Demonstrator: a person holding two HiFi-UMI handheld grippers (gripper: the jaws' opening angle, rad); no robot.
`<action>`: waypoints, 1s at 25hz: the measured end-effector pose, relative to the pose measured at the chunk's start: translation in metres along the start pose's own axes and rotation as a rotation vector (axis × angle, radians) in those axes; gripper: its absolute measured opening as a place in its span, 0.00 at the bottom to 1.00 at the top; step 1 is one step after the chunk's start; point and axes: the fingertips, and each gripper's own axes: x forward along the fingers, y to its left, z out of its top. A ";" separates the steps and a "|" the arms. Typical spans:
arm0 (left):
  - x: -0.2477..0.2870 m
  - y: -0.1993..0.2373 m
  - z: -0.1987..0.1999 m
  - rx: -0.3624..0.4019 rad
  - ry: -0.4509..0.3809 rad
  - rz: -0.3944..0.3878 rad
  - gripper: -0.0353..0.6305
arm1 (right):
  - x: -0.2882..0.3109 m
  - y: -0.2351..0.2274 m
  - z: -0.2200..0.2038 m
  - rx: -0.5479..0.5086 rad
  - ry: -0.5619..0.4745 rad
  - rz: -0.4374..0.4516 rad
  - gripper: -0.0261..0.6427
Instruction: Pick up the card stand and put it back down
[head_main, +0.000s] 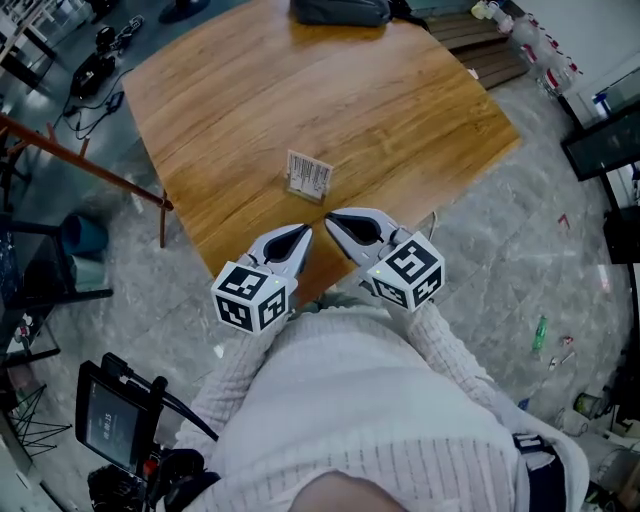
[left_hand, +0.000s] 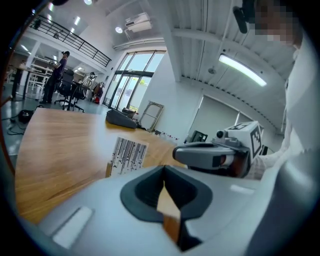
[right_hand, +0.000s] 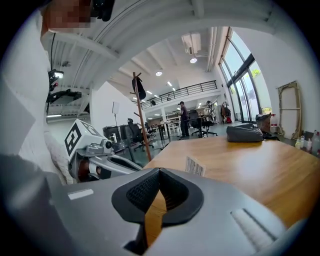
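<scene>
Jaws together, empty; card stand (head_main: 308, 176) upright, face toward them.

We look steeply down from the head on the surface (head_main: 250, 100). Left claw (head_main: 303, 234) and right claw (head_main: 332, 220) cameras sit low, facing across it; all share the card stand (head_main: 308, 176).

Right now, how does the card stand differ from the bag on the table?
The card stand is small, pale and upright; the bag is bigger, dark and lies low. The card stand stands nearer you; the bag sits at the far edge. Both rest on the table.
</scene>
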 end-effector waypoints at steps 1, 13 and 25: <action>0.001 -0.001 -0.001 0.005 0.005 -0.003 0.06 | 0.000 0.001 -0.001 0.000 0.002 0.003 0.04; 0.003 -0.007 0.004 0.014 -0.001 -0.008 0.06 | -0.002 0.006 -0.007 0.019 0.036 0.013 0.04; 0.000 0.001 0.004 0.009 -0.006 0.004 0.06 | 0.004 0.005 -0.012 0.013 0.065 0.001 0.04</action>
